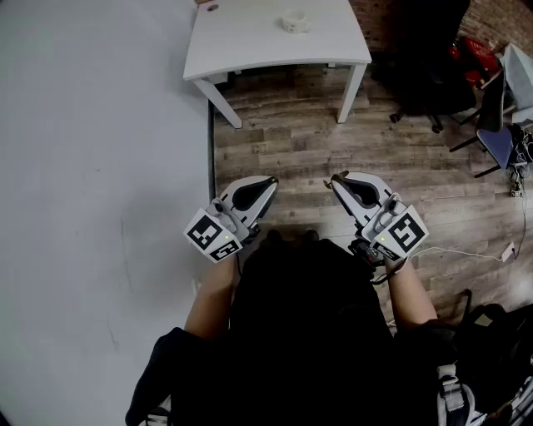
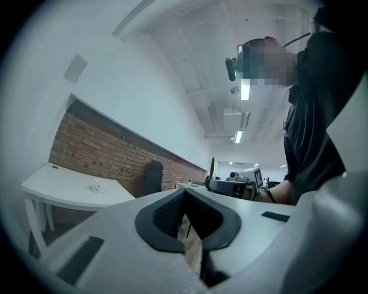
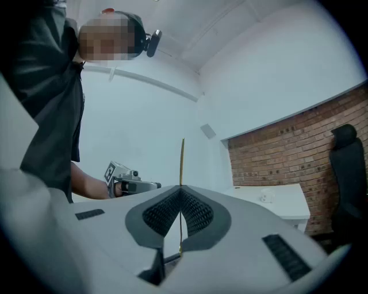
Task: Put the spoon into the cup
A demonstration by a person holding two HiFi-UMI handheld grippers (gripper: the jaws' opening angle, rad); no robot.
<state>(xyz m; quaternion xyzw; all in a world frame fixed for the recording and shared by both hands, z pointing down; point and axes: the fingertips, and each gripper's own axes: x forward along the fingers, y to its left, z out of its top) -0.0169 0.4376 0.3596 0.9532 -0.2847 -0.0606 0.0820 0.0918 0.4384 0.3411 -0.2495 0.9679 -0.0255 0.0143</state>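
Note:
A small white cup point(image 1: 294, 21) stands on the white table point(image 1: 250, 46) far ahead of me; it also shows as a cup point(image 2: 99, 185) and a cup point(image 3: 265, 197) in the gripper views. My right gripper point(image 1: 336, 178) is shut on a thin gold spoon point(image 3: 182, 163), held edge-on and sticking up past the jaws of the right gripper point(image 3: 180, 188). The spoon point(image 2: 211, 169) also shows in the left gripper view. My left gripper point(image 1: 272, 180) is shut with nothing in it; the tips of the left gripper point(image 2: 184, 192) meet. Both are held in front of my body, well short of the table.
Wood floor point(image 1: 291, 158) lies between me and the table. A white wall point(image 1: 92, 166) runs along the left. A black office chair point(image 1: 425, 75) and more chairs point(image 1: 500, 133) stand at the right, with cables point(image 1: 466, 250) on the floor.

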